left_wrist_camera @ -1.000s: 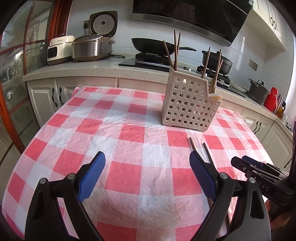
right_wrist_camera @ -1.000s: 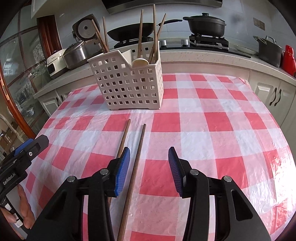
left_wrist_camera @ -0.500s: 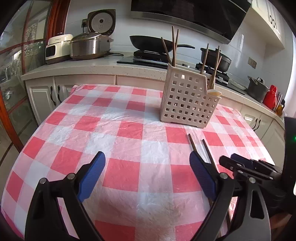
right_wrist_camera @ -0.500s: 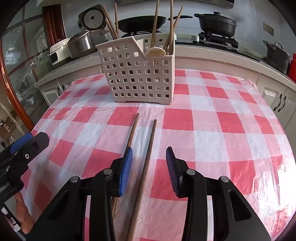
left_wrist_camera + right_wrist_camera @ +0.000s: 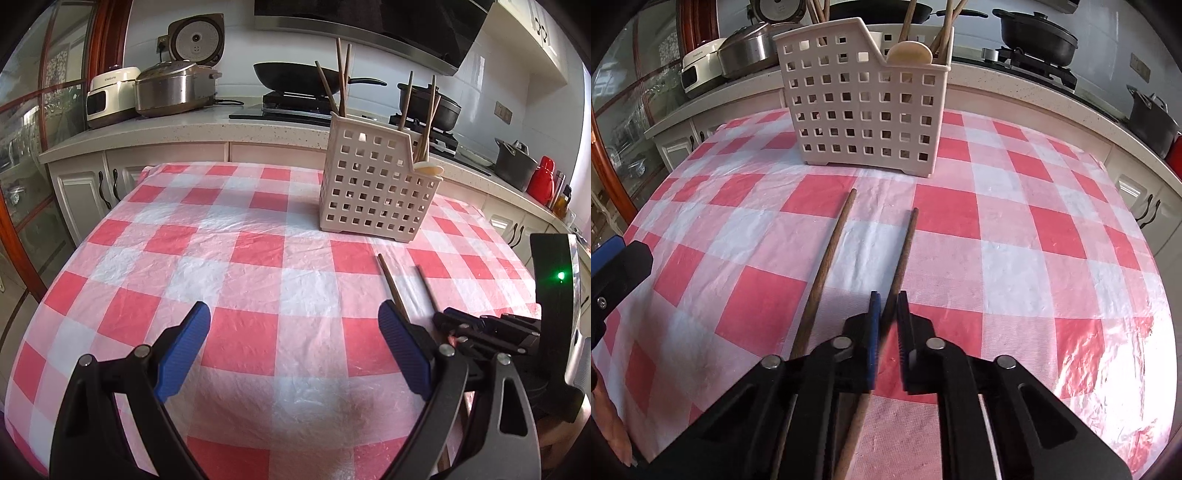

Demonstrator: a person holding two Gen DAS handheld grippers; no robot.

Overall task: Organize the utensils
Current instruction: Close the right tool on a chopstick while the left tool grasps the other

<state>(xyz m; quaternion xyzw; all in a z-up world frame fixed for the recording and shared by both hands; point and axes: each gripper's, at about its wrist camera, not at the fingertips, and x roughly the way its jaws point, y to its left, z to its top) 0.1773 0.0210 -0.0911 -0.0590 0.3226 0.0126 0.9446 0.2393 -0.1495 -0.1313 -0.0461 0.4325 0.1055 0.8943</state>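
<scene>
Right wrist view: right gripper [image 5: 886,295], jaws just closing, clamps the right-hand chopstick [image 5: 903,251] on the checked tablecloth [image 5: 1034,229]; lift level toward the utensil basket [image 5: 864,107]. Left gripper [image 5: 293,326] gapes empty.

Two loose chopsticks [image 5: 827,258] lay ahead of right gripper [image 5: 887,325]; one perforated basket [image 5: 864,110] beyond them held five upright chopsticks [image 5: 341,79], one wooden spoon [image 5: 909,53].

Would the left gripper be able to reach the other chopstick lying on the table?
Probably yes: the left gripper is open, and the loose chopstick lies clear beside the right gripper.
</scene>
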